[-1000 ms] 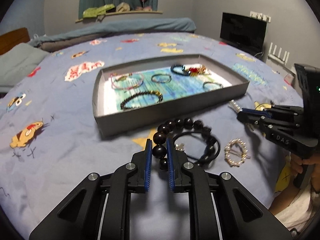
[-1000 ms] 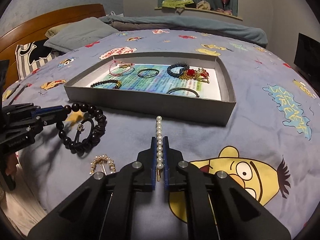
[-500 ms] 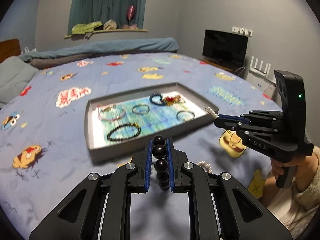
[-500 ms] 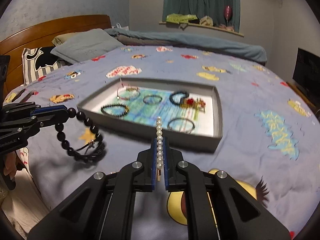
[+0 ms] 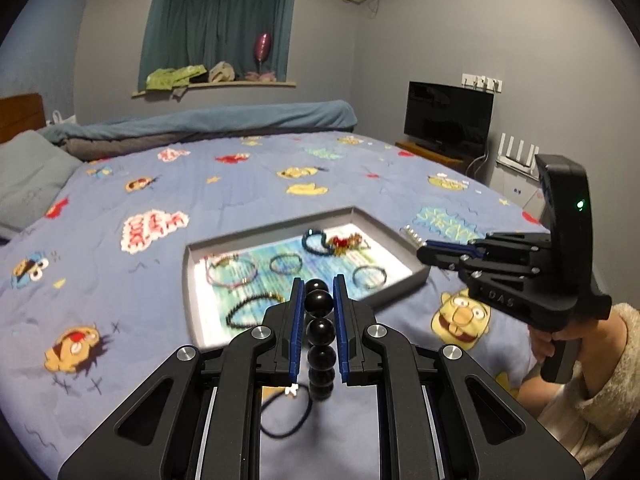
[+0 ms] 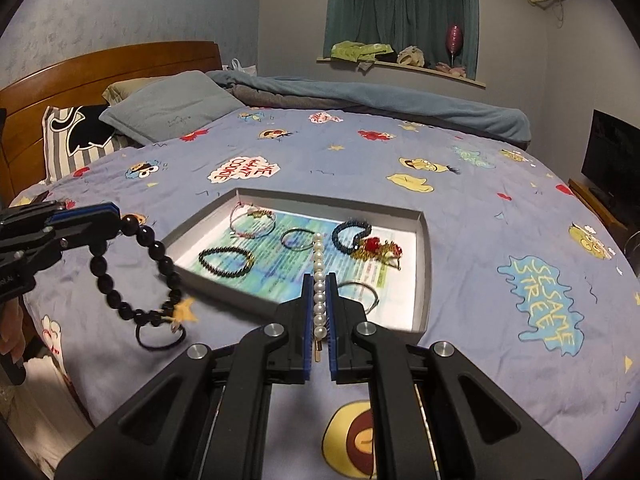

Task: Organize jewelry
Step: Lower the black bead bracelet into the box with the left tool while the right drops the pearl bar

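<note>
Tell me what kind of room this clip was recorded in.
A bedroom, most likely: the work surface is a bed with a cartoon-print bedspread, pillows against a wooden headboard, and a curtained window.

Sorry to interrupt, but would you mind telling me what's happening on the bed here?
A person is sorting jewelry into a shallow grey tray on the bed. The left tool grips a dark beaded bracelet that hangs in the air, and the right tool is shut on a pearl hair clip. Several bracelets already lie in the tray.

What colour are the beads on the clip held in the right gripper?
White, pearl-like beads, clearest in the right wrist view.
</note>
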`<state>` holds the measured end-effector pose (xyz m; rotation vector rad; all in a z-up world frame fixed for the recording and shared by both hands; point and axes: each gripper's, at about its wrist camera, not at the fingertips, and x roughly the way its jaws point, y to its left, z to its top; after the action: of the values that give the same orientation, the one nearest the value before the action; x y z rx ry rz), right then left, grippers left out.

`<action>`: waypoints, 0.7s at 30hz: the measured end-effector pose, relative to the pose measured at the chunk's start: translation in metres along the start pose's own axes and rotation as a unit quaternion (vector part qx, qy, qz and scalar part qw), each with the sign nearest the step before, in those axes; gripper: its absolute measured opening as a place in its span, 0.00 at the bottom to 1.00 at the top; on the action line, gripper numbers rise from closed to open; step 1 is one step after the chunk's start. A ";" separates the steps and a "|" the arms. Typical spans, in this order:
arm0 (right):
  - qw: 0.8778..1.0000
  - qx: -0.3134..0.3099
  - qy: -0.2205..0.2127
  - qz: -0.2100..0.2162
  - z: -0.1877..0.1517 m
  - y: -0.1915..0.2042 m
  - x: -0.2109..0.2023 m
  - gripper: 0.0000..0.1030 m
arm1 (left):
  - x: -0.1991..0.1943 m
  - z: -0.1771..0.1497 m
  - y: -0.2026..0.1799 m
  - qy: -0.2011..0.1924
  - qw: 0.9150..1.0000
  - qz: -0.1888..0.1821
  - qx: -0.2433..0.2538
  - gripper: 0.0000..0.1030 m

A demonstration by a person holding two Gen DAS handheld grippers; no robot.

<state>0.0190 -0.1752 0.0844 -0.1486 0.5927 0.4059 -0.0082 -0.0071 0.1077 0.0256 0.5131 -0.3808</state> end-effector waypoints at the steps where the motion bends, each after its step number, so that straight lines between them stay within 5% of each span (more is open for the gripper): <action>1: 1.000 0.002 0.000 0.000 0.003 -0.001 0.002 0.05 | 0.001 0.003 0.000 -0.002 1.000 0.001 0.001 0.15; 11: 0.999 0.031 0.025 -0.013 0.033 -0.029 0.061 0.05 | 0.052 0.047 0.008 -0.005 1.000 -0.004 -0.013 0.15; 21: 0.997 0.030 0.062 -0.020 0.025 -0.044 0.108 0.06 | 0.116 0.037 0.008 0.039 0.998 -0.045 -0.026 0.15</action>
<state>0.1313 -0.1734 0.0443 -0.1291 0.7218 0.3420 0.1051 -0.0447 0.0831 -0.0324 0.6033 -0.4562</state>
